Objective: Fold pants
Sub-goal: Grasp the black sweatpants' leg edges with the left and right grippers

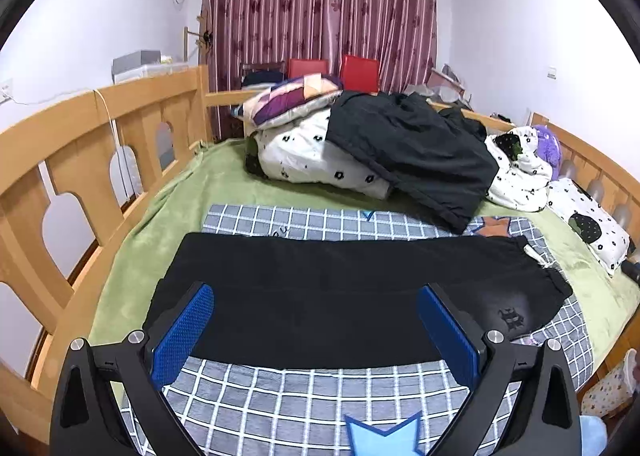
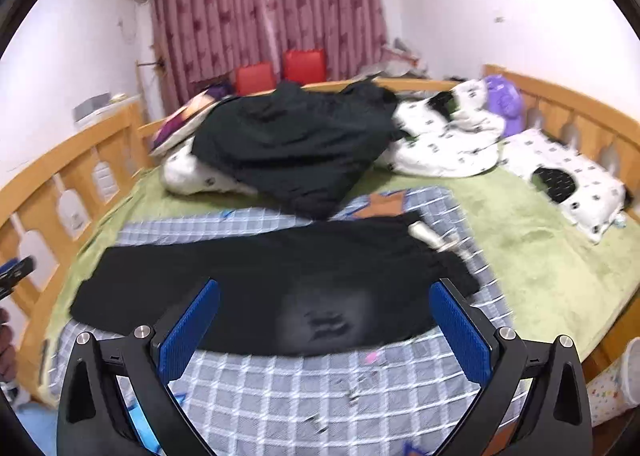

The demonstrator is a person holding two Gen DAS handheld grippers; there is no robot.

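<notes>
Bedroom bed, pants laid flat, cross fold not started

Wooden-railed bed [image 1: 132,104] with green sheet [image 1: 224,184], checked blanket [image 1: 304,388] spread on top as the work surface. Black pants [image 1: 332,296] lie flat across the blanket, long axis left to right, waistband end with pale drawstring toward the right, small printed logo near the right front. Looks like legs already stacked one over the other, a seam line runs along the length, so lengthwise fold judged done; hard to confirm, black on black. No cross fold yet, garment at full length.

Left gripper [image 1: 316,320] hovers above the near edge of the pants, blue pads [image 1: 184,332] spread wide, nothing between them. Right gripper [image 2: 324,320] same, wide and empty, over the logo area toward the waist end; right view is motion-blurred. Neither touches cloth as far as I can tell.

Behind: pile of white flowered quilt [image 1: 312,160] with a dark jacket [image 1: 408,148] draped over it, touching the far edge of the blanket, apart from the pants. Pillow [image 1: 588,224] at right, maroon curtain [image 1: 320,4] at back.

Left to do, my judgement: grab one end, bring it over to the other, maybe fold once more, smooth
</notes>
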